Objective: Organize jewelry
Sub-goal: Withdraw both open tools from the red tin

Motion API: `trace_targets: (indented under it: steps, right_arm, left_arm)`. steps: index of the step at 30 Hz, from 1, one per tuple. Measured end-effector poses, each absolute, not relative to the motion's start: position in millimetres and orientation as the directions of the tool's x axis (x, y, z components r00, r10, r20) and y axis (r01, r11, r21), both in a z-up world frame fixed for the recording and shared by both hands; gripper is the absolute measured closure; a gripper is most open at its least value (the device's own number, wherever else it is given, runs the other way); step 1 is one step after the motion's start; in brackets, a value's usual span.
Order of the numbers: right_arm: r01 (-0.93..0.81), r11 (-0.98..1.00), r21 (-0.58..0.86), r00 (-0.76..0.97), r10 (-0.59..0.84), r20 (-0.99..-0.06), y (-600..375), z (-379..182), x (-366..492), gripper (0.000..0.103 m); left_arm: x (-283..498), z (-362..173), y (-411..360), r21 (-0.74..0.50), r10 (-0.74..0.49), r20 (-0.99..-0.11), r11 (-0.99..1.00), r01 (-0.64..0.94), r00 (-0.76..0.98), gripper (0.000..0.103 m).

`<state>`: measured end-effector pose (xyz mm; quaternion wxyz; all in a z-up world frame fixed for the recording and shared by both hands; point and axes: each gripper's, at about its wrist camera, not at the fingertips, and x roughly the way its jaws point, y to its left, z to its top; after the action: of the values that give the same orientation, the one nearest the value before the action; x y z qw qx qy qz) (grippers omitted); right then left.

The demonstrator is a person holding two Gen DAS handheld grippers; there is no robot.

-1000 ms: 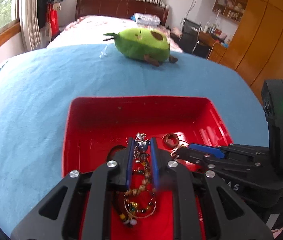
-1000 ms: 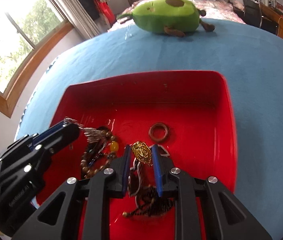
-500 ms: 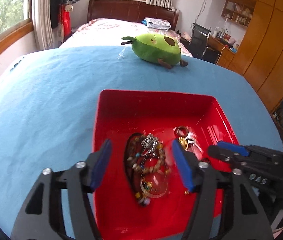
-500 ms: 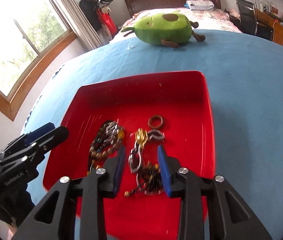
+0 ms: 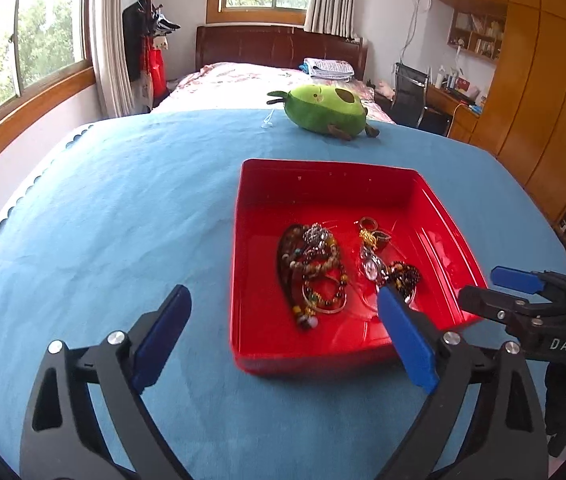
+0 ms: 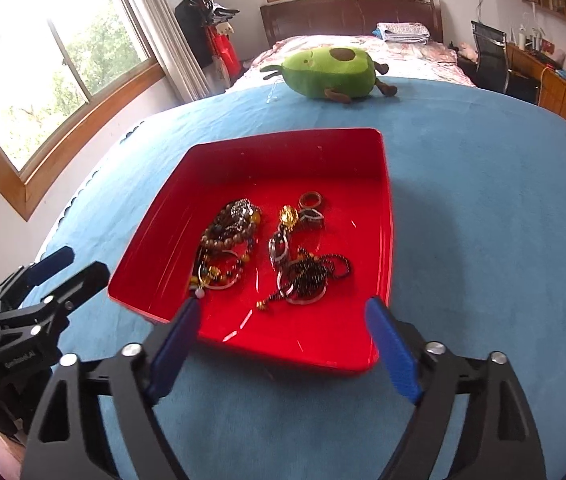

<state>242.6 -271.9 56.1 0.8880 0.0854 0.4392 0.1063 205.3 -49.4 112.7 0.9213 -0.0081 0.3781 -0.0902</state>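
Nearest to where I stand, both tools hang over the blue-covered table [image 5: 103, 208], short of the red tray [image 5: 303, 344]. The left tool [image 5: 283, 340] has its blue pads spread wide with nothing between them; its jaws have just been opening. The right tool [image 6: 283, 344] is the same, jaws splayed and empty, also freshly opened, its tips just over the tray's near rim. My guess is that both have let go of what they carried, so the pieces now rest where they were meant to go.

Inside the tray the jewelry lies in two heaps, kept a little apart, which looks like deliberate sorting. On one side sits the pile of beaded bracelets [image 6: 225, 246], brown and amber beads coiled together. Beside it, not quite touching, lie the chain with a gold pendant [image 6: 283, 236], a dark beaded tangle [image 6: 309, 276] and a brown ring [image 6: 310, 200] towards the back. The far half of the tray is bare.

Further off, a green avocado plush toy [image 5: 325, 114] lies at the table's far edge, with a bed [image 5: 251, 80] behind it.
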Motion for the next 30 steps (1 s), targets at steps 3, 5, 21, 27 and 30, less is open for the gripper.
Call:
trace_targets:
  steps: [3, 5, 21, 27, 30]
  right_arm:
    - [-0.101, 0.970, 0.223, 0.600, 0.238, -0.764, -272.8, 57.5, 234.2, 0.009]
    - [-0.094, 0.971, 0.218, 0.599, 0.230, -0.767, -274.1, 58.5, 229.3, 0.007]
    - [-0.071, 0.975, 0.209, 0.577, 0.211, -0.789, -273.2, 54.5, 207.6, 0.004]
    - [-0.070, 0.978, 0.198, 0.555, 0.203, -0.807, -270.7, 46.3, 211.7, 0.004]
    - [-0.066, 0.978, 0.199, 0.541, 0.203, -0.816, -271.6, 41.2, 214.5, 0.004]
  left_arm:
    - [193.7, 114.2, -49.6, -0.064, -0.155, -0.688, 0.986, 0.153, 0.709, 0.006]
    - [186.3, 115.6, -49.9, -0.058, -0.153, -0.686, 0.986, 0.157, 0.712, 0.005]
    - [174.9, 112.0, -44.1, -0.044, -0.128, -0.717, 0.989, 0.138, 0.686, 0.003]
    - [186.3, 98.7, -43.0, -0.044, -0.121, -0.770, 0.989, 0.138, 0.627, 0.003]
    - [191.2, 92.9, -42.2, -0.048, -0.125, -0.792, 0.989, 0.143, 0.598, 0.003]
